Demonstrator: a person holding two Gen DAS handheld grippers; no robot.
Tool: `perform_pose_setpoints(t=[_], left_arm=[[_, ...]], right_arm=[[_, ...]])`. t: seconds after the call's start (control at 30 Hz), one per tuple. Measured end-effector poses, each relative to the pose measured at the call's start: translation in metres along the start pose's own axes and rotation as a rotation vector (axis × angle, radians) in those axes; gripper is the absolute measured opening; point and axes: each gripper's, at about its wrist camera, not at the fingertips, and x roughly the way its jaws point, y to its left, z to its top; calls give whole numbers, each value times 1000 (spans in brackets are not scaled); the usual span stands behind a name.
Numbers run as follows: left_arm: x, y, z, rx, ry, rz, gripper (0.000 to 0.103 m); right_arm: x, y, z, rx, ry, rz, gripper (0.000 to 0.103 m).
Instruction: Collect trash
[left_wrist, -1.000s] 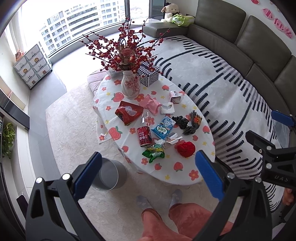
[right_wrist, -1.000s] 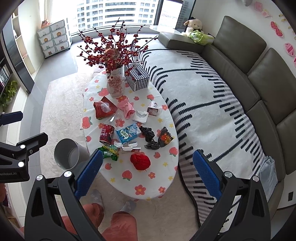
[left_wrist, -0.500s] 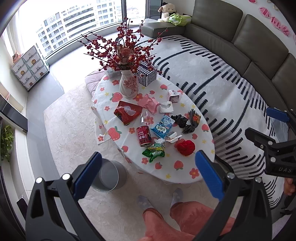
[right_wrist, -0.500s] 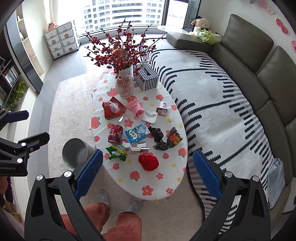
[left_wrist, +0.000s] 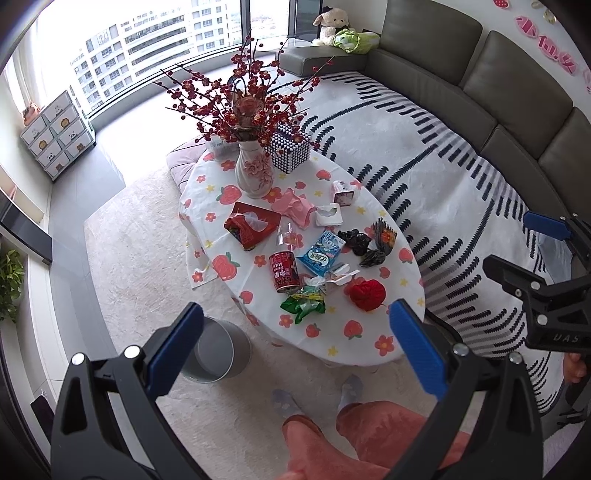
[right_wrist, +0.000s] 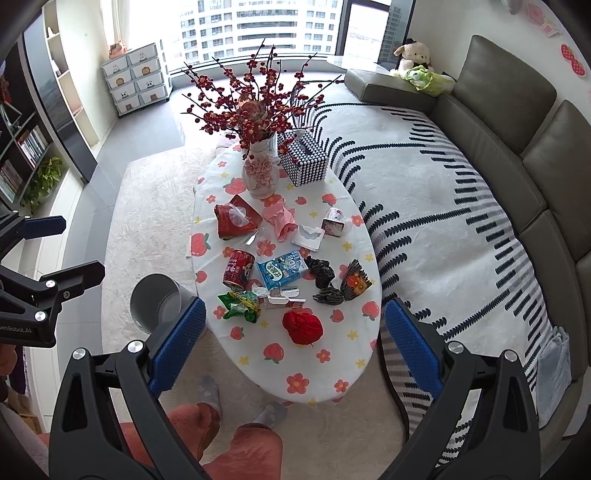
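Trash lies on an oval table (left_wrist: 369, 350) (right_wrist: 325, 384) with a flowered cloth: a red can (left_wrist: 283, 270) (right_wrist: 238, 268), a blue packet (left_wrist: 321, 252) (right_wrist: 282, 269), a green wrapper (left_wrist: 304, 302) (right_wrist: 239, 306), a crumpled red ball (left_wrist: 367, 294) (right_wrist: 303, 326), black wrappers (left_wrist: 371, 243) (right_wrist: 332, 282), a red pouch (left_wrist: 251, 223) (right_wrist: 236, 216) and pink paper (left_wrist: 295, 205) (right_wrist: 280, 219). A grey bin (left_wrist: 212, 349) (right_wrist: 157, 301) stands on the floor left of the table. My left gripper (left_wrist: 295, 349) and right gripper (right_wrist: 293, 343) are both open, empty, held high above the table's near end.
A vase of red blossoms (left_wrist: 253, 173) (right_wrist: 260, 173) and a studded tissue box (left_wrist: 290, 151) (right_wrist: 303, 160) stand at the table's far end. A grey sofa (left_wrist: 480, 92) (right_wrist: 517, 129) curves along the right. The person's legs (left_wrist: 369, 432) are below.
Both grippers have shifted slightly; the right view has swung to the left, so the table sits more to the right in it. Nothing on the table has moved.
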Motion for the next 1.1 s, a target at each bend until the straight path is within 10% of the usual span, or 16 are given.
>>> perform_pose_setpoints(t=[1.1], left_arm=[[-3, -2, -3, -1, -6, -6, 99]], right_arm=[[-7, 6, 0, -9, -11, 11, 94]])
